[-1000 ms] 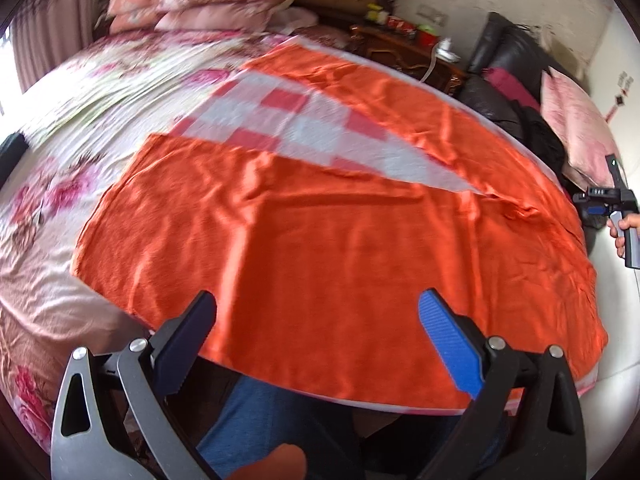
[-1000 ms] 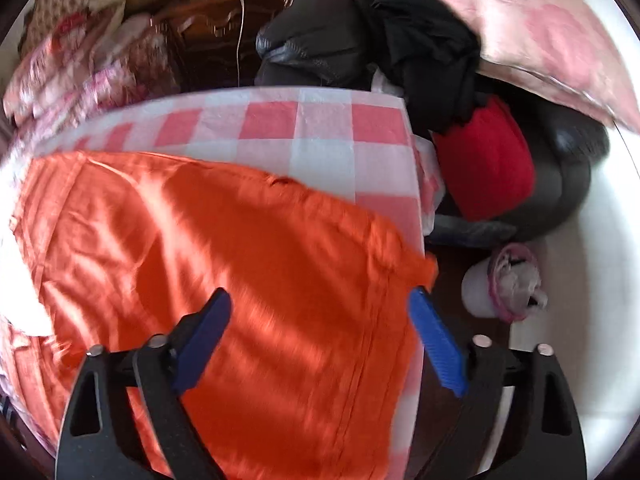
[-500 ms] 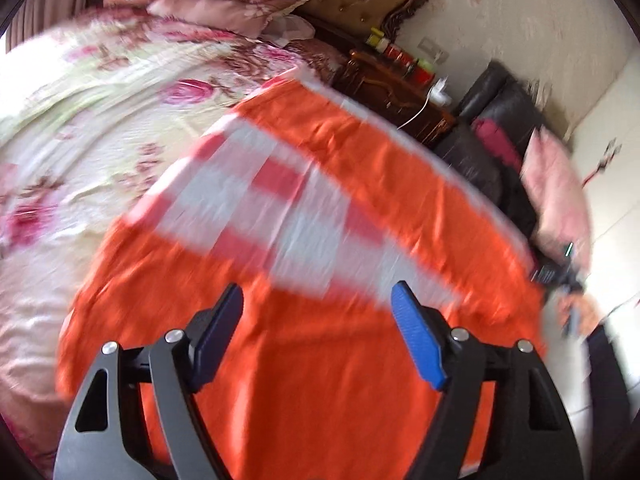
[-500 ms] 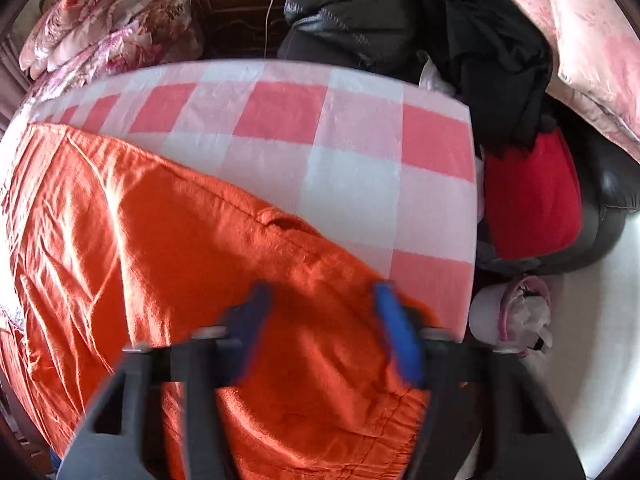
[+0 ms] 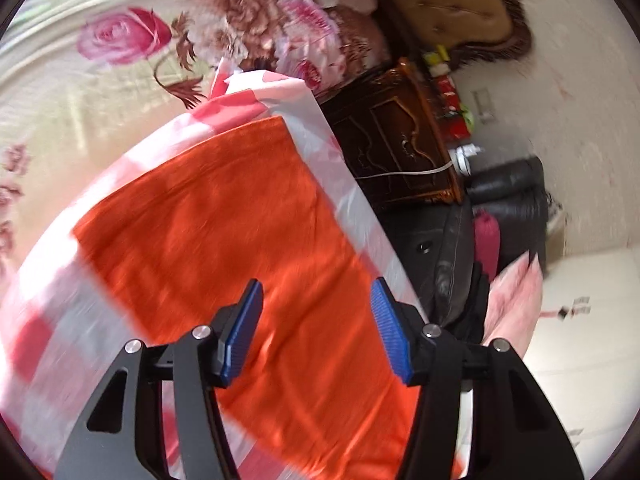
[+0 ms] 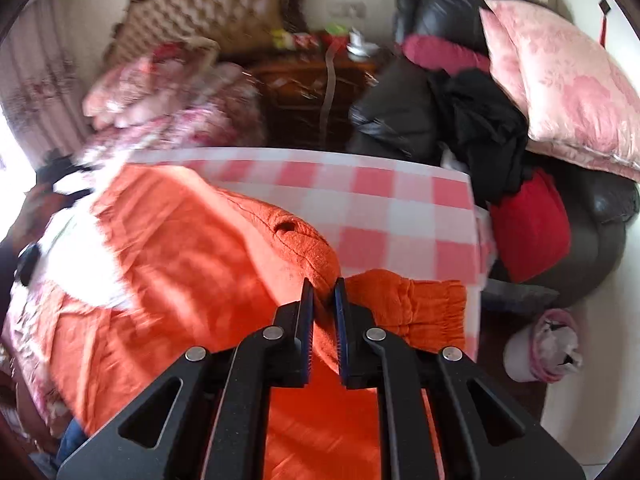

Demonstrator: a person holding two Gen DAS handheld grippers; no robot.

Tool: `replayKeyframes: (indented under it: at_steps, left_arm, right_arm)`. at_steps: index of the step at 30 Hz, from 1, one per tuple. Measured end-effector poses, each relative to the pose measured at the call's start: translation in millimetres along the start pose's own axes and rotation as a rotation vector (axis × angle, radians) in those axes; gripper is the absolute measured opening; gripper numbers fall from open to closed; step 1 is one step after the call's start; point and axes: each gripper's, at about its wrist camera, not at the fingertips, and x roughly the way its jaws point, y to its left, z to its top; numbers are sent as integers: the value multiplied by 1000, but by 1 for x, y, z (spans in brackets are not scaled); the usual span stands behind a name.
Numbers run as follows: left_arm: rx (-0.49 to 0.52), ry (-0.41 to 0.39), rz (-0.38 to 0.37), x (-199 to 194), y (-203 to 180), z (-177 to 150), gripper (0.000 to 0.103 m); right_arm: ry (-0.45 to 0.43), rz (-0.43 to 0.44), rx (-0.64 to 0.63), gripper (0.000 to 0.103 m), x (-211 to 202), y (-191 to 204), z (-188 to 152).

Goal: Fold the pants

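While our right gripper point(image 6: 324, 300) pinches the soft orange pants point(image 6: 180, 260) at the waistband, our left gripper point(image 5: 316, 320) hovers spread above a limp leg, beside the checkered cloth point(image 5: 352, 200).

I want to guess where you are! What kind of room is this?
Most likely a bedroom. There is a bed with a rose-print bedspread, a tufted headboard and a dark wooden nightstand beside it. The orange pants lie on a pink checked cloth over the bed.
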Motion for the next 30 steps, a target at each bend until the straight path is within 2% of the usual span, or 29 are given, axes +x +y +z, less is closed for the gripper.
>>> replayKeyframes:
  at_steps: [5, 6, 8, 9, 10, 11, 12, 14, 17, 22, 25, 26, 27, 30]
  left_arm:
    - [-41, 48, -14, 39, -8, 27, 55]
    - [-43, 65, 5, 47, -10, 29, 55]
    - [-24, 81, 75, 59, -14, 31, 46]
    - [-18, 90, 110, 64, -14, 31, 45]
    - [-21, 101, 126, 66, -12, 31, 33]
    - [-13, 106, 147, 68, -10, 32, 5]
    - [-5, 96, 162, 65, -9, 32, 2]
    - [-15, 84, 122, 53, -2, 29, 1]
    - [0, 70, 87, 21, 0, 23, 1]
    - [25, 28, 5, -72, 3, -9, 1]
    - [73, -11, -30, -143, 19, -58, 1]
    - [97, -42, -46, -174, 36, -86, 1]
    - [104, -57, -55, -190, 49, -102, 1]
    - [67, -92, -65, -234, 125, -175, 1]
  right_arm:
    - [-15, 25, 12, 11, -35, 24, -27]
    - [-17, 29, 17, 11, -40, 26, -31]
    - [-22, 37, 16, 11, -49, 33, -38]
    - [-24, 38, 15, 11, -54, 36, -41]
    - [-28, 43, 20, 11, -59, 38, -44]
    - [-32, 44, 24, 11, -64, 40, -48]
    - [-35, 39, 30, 11, -65, 39, -49]
    - [-34, 23, 52, 11, -65, 32, -52]
    - [-24, 1, 75, 11, -59, 19, -53]
    - [-35, -9, 63, 11, -64, 7, -52]
    - [-46, -7, 16, 11, -82, 14, -64]
    - [-48, -5, 2, 11, -90, 17, -73]
    - [-47, -3, 0, 11, -95, 19, -82]
    - [-21, 6, 17, 11, -104, 22, -124]
